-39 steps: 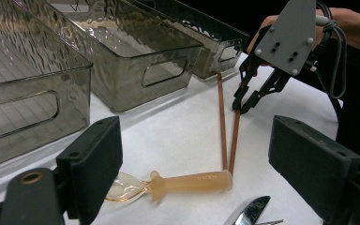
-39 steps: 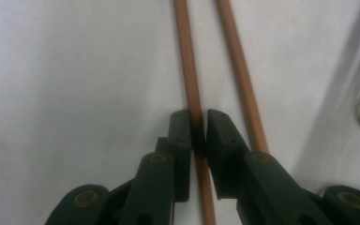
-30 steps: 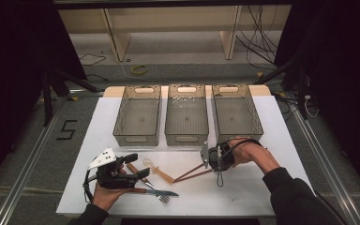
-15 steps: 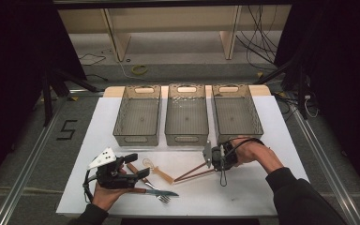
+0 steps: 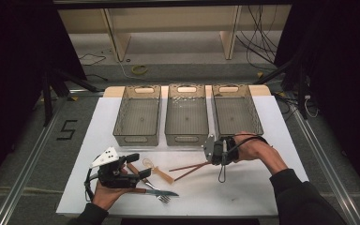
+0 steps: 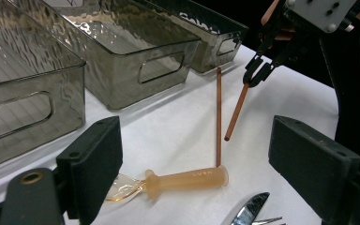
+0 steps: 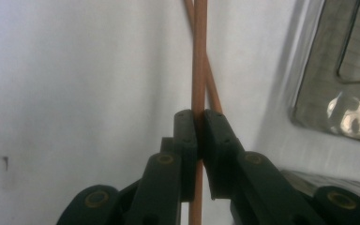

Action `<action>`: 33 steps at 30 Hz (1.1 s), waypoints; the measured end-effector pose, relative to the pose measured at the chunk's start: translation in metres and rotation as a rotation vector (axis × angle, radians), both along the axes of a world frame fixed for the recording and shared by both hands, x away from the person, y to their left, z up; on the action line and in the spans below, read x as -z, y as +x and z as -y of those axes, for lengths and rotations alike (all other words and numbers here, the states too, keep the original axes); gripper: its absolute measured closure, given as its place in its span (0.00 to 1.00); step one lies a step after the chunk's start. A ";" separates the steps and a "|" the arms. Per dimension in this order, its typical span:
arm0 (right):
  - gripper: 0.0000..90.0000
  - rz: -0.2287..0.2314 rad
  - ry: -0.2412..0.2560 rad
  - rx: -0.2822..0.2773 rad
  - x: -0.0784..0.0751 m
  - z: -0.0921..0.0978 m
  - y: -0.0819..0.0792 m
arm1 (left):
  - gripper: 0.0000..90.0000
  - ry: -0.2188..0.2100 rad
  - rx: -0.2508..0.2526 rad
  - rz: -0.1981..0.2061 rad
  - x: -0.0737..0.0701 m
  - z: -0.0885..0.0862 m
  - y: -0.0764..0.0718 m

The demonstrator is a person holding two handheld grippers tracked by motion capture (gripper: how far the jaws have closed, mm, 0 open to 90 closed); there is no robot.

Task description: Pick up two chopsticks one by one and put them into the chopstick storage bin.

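Chopstick (image 7: 198, 56) clamped between right tool (image 7: 199, 123) jaws.

a black "5" is marked on the floor (image 5: 67, 130) left of the table (image 5: 281, 187).

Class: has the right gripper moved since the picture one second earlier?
Yes. The right gripper, shut on a chopstick, has shifted slightly toward the person, away from the middle bin.
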State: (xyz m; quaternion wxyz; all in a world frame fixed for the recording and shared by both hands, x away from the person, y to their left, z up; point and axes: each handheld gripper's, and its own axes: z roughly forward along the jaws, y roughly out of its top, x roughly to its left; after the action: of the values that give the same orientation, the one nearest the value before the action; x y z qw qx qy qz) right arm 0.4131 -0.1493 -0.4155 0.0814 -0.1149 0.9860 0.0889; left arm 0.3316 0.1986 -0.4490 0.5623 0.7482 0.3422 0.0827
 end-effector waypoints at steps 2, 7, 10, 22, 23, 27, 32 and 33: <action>0.94 0.002 0.003 -0.008 -0.001 -0.003 -0.002 | 0.19 0.029 0.014 -0.006 -0.001 0.004 0.001; 0.94 0.014 -0.003 -0.008 -0.004 -0.008 -0.006 | 0.20 0.105 0.052 -0.034 -0.007 0.016 0.005; 0.94 0.027 -0.001 -0.012 -0.006 -0.010 -0.007 | 0.21 0.164 0.088 -0.047 -0.012 0.026 0.008; 0.94 0.053 -0.013 -0.026 -0.013 -0.023 -0.013 | 0.30 0.359 0.237 -0.062 -0.024 0.070 0.023; 0.94 0.053 -0.013 -0.026 -0.013 -0.023 -0.013 | 0.30 0.369 0.249 -0.065 -0.023 0.073 0.024; 0.94 0.062 -0.019 -0.044 -0.013 -0.026 -0.014 | 0.34 0.420 0.280 -0.082 -0.021 0.081 0.027; 0.94 0.070 -0.017 -0.070 -0.014 -0.030 -0.015 | 0.42 0.475 0.317 -0.075 -0.021 0.088 0.030; 0.94 0.067 -0.021 -0.065 -0.015 -0.030 -0.016 | 0.44 0.487 0.319 -0.076 -0.021 0.090 0.029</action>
State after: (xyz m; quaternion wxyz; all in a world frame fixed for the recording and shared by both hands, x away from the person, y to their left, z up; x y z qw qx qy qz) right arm 0.3973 -0.1190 -0.4003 0.1102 -0.1505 0.9794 0.0772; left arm 0.3610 0.1084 -0.4279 0.3589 0.9081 0.2112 0.0452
